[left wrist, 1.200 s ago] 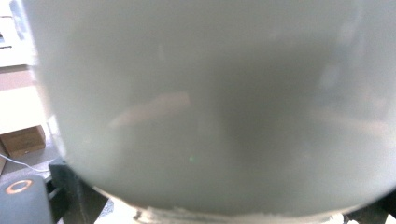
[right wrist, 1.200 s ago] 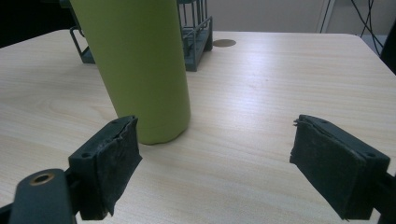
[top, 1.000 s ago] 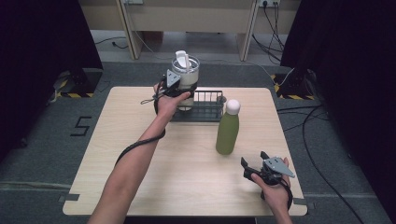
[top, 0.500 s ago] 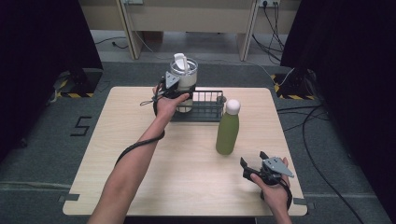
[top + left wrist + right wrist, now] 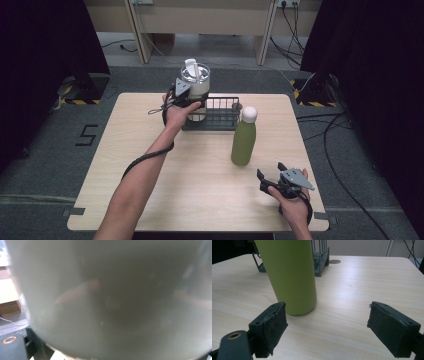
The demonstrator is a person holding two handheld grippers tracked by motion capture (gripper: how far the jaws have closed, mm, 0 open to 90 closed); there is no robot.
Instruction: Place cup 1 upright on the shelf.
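High view: your left gripper (image 5: 192,100) is gripping the white tumbler (image 5: 195,90) above the wire rack's (image 5: 220,117) left end. Right gripper view: your right gripper (image 5: 327,325) is resting wide apart, 1 green bottle (image 5: 289,275) standing just beyond.

The high view looks forward and down from above the person's side, taking in the whole surface (image 5: 150,165). The right gripper view sits low by the near right edge, facing across the surface toward the green bottle (image 5: 289,272) and wire rack (image 5: 319,257), both shared with the high view. The left gripper view is pressed close against the pale cup (image 5: 112,297).
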